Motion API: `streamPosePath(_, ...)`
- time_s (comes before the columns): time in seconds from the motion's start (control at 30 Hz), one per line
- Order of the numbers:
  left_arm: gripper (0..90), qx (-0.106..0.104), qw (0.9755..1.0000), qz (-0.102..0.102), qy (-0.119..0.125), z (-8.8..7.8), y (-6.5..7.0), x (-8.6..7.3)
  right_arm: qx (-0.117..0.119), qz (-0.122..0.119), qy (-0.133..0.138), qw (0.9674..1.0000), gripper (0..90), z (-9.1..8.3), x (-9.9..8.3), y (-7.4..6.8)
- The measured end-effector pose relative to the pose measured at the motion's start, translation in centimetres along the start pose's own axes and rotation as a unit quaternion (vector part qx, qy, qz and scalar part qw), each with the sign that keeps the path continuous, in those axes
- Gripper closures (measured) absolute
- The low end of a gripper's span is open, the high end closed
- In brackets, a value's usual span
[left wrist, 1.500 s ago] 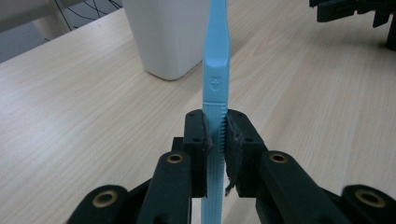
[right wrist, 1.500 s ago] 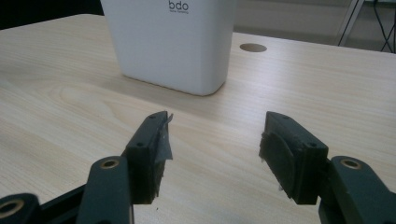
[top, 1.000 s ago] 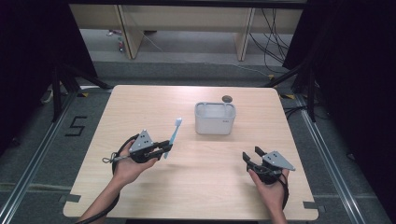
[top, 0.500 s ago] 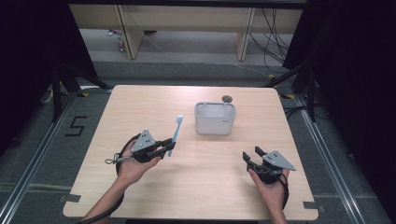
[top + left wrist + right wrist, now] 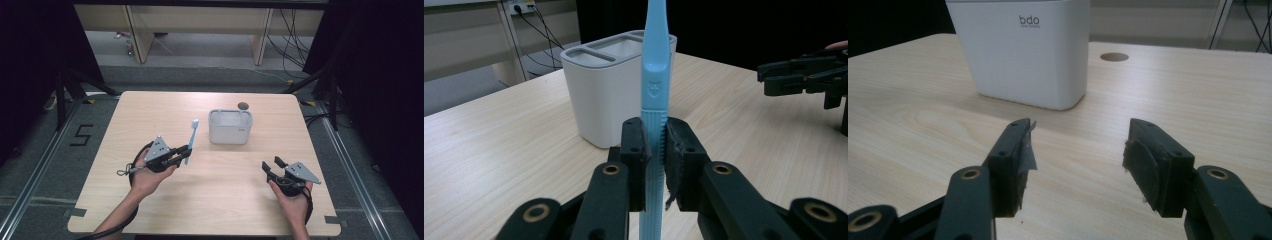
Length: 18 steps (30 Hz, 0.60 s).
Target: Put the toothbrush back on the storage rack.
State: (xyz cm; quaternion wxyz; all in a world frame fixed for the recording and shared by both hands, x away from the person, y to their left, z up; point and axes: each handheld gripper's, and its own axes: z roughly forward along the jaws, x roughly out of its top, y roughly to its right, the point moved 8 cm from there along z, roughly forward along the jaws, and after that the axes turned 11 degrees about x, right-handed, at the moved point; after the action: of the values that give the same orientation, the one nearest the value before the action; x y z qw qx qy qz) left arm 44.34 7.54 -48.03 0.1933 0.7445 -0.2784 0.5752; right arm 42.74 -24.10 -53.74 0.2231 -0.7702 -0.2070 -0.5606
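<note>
A light blue toothbrush [image 5: 191, 139] is clamped by its handle in my left gripper [image 5: 184, 152], which is shut on it left of the table's middle. In the left gripper view the toothbrush [image 5: 656, 80] stands up between the jaws, its head cut off by the top edge. A white holder [image 5: 230, 126] with slotted top stands at the centre back, to the right of the brush; it also appears as the holder [image 5: 616, 90] and the holder [image 5: 1020, 50]. My right gripper [image 5: 271, 166] rests open at the front right, nothing between its fingers [image 5: 1015, 160].
A round cable hole [image 5: 243, 105] sits in the tabletop behind the holder. The wooden table [image 5: 150, 200] has bare room in front and to the left. The other gripper [image 5: 804, 75] appears far right in the left gripper view.
My left gripper with the toothbrush has shifted slightly to the right, toward the holder. The right gripper has stayed still.
</note>
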Motion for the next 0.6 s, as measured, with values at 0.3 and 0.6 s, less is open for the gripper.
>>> streamPosePath(0.3, 78.9, -0.003, 1.0, 0.0, 0.008, 0.4, 0.9, 0.4, 0.021, -0.003, 0.018, 0.9996, 50.5, 0.1, 1.6, -1.9)
streamPosePath(0.6, 78.9, -0.014, 0.9998, 0.005, 0.012, 1.1, 2.5, 0.9, 0.039, 0.0, 0.04, 0.9984, 55.6, 0.5, 3.7, -3.4)
